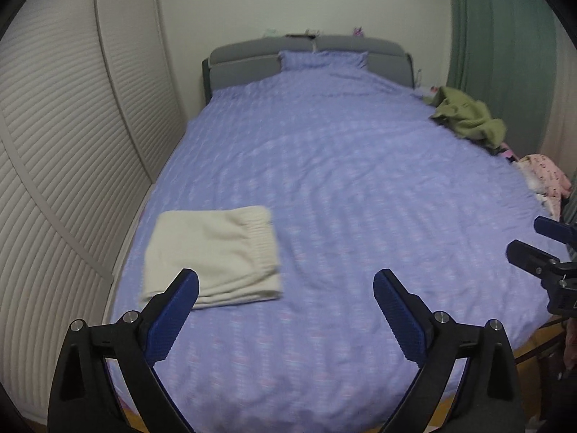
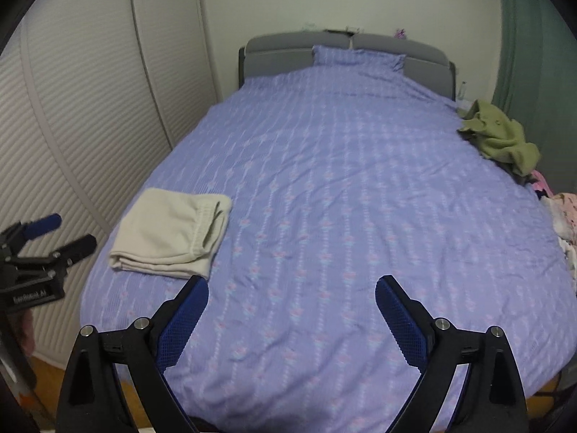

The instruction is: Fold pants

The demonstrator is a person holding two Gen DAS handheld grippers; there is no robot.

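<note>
Cream pants [image 1: 212, 252] lie folded into a flat rectangle on the near left part of the purple bed cover [image 1: 342, 187], elastic waistband toward the right. The same folded pants [image 2: 171, 231] show in the right wrist view. My left gripper [image 1: 286, 285] hangs open above the bed's near end with nothing between its fingers; its left fingertip overlaps the pants' near edge in the picture. My right gripper [image 2: 292, 288] is open and holds nothing, just right of the pants. Each gripper shows at the edge of the other's view: right gripper [image 1: 537, 238], left gripper [image 2: 66, 232].
An olive green garment [image 1: 465, 115] lies crumpled at the bed's far right edge, with pink patterned clothes [image 1: 544, 176] piled nearer. A ribbed white wardrobe [image 1: 65, 166] runs along the left. Grey headboard [image 1: 310, 54] and a pillow [image 1: 324, 59] are at the far end; green curtain [image 1: 505, 36] at right.
</note>
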